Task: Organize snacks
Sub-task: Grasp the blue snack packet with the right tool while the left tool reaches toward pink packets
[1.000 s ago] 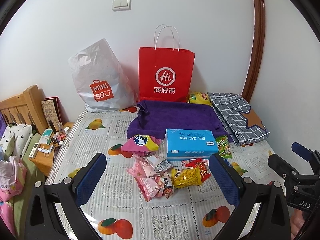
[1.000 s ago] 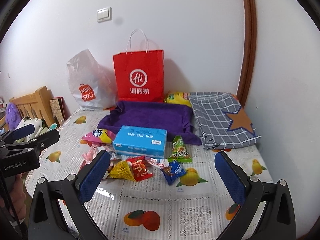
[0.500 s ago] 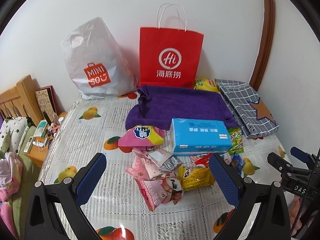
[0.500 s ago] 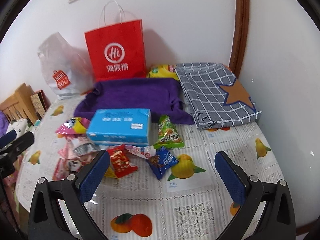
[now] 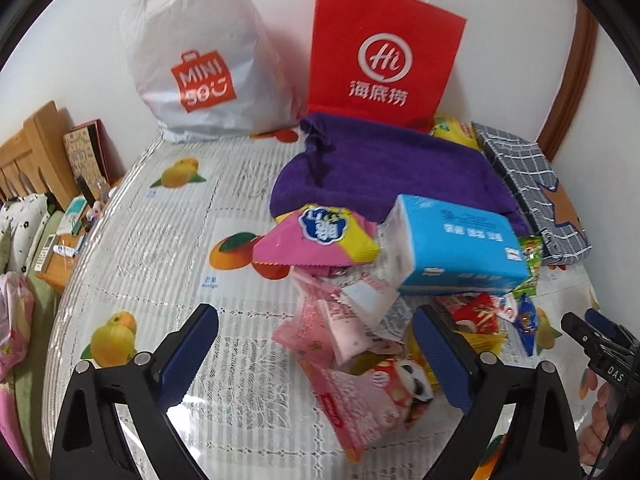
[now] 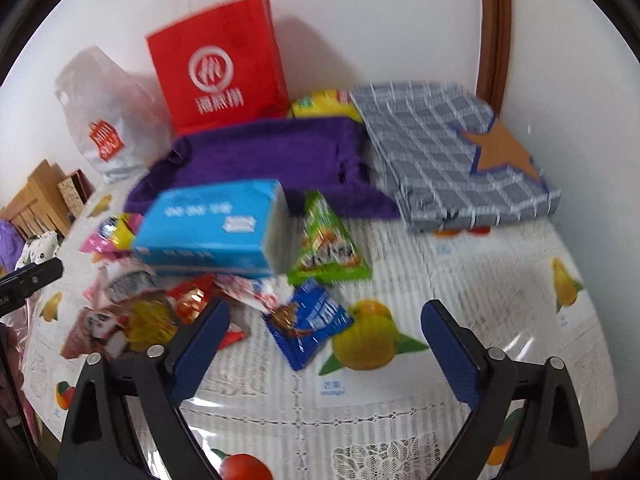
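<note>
A pile of snack packets lies on the table: pink packets [image 5: 340,320], a pink and yellow bag [image 5: 320,240], a red packet [image 5: 474,312], a green packet [image 6: 326,244] and a blue packet [image 6: 308,324]. My left gripper [image 5: 316,344] is open and empty, its jaws either side of the pink packets, just above them. My right gripper [image 6: 326,344] is open and empty, with the blue packet between its jaws. The right gripper also shows in the left wrist view [image 5: 600,340].
A blue tissue box [image 5: 456,248] sits behind the snacks. Behind it lie a purple towel [image 5: 380,172] and a folded grey checked cloth [image 6: 452,148]. A red paper bag [image 5: 380,56] and a white Miniso bag [image 5: 196,60] stand against the wall. A wooden bedside stand [image 5: 60,248] is at left.
Both grippers have moved forward and down toward the snack pile, so the packets look much closer. Both stay open. The snacks have not moved.
</note>
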The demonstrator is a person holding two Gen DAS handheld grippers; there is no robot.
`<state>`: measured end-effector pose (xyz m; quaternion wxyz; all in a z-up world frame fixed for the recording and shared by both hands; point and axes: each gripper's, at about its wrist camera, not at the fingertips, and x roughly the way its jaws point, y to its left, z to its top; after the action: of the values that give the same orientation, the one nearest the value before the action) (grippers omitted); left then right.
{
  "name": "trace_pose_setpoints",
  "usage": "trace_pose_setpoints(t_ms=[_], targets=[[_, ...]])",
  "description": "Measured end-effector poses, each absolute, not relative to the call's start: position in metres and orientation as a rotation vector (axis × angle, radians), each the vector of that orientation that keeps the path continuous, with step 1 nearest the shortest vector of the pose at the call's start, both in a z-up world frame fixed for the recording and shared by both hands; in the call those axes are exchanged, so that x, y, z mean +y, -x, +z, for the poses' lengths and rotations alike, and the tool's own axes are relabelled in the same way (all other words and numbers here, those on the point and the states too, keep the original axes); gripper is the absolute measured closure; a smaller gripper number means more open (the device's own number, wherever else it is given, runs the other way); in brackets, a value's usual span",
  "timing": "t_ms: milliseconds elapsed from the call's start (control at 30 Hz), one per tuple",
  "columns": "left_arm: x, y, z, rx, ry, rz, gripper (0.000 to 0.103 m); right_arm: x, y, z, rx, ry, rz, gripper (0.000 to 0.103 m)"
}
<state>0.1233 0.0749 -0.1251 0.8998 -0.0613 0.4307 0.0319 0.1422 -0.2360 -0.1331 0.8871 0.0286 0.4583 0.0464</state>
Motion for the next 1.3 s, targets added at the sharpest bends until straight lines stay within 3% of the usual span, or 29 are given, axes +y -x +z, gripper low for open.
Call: trace_pose_setpoints(t_ms=[100,200,300,667,833,967,1000,1100,1300], targets=[[0.082,-0.131,-0.135,0.914,0.136,0.099,0.006,-0.238,-0.149,-0.148,0.980,-0.111,0.139,0.026],[0.086,-0.134,-0.140,0.911,0.149,0.107,0.006,-0.238,-0.156,-0.160,0.987,-0.151,0.171,0.030],[0.090,-0.136,-0.144,0.921,0.159,0.094,0.006,-0.232,-0.161,-0.170,1.001,-0.126,0.183,0.042],[0.097,-0.142,-0.149,0.957,0.181,0.078,0.006,-0.214,-0.179,-0.191,1.042,-0.014,0.265,0.040],[0.095,-0.139,-0.150,0.959,0.178,0.070,0.006,-0.207,-0.170,-0.192,1.038,0.052,0.347,0.024],[0.094,-0.134,-0.151,0.953,0.181,0.063,0.006,-0.199,-0.161,-0.195,1.027,0.115,0.325,0.023],[0.093,-0.132,-0.151,0.952,0.183,0.061,0.006,-0.195,-0.157,-0.195,1.023,0.145,0.323,0.024],[0.093,-0.125,-0.152,0.951,0.181,0.054,0.006,-0.194,-0.150,-0.194,1.005,0.156,0.335,0.044],[0.089,-0.111,-0.147,0.928,0.196,-0.014,0.006,-0.200,-0.147,-0.193,0.994,0.102,0.317,0.049]])
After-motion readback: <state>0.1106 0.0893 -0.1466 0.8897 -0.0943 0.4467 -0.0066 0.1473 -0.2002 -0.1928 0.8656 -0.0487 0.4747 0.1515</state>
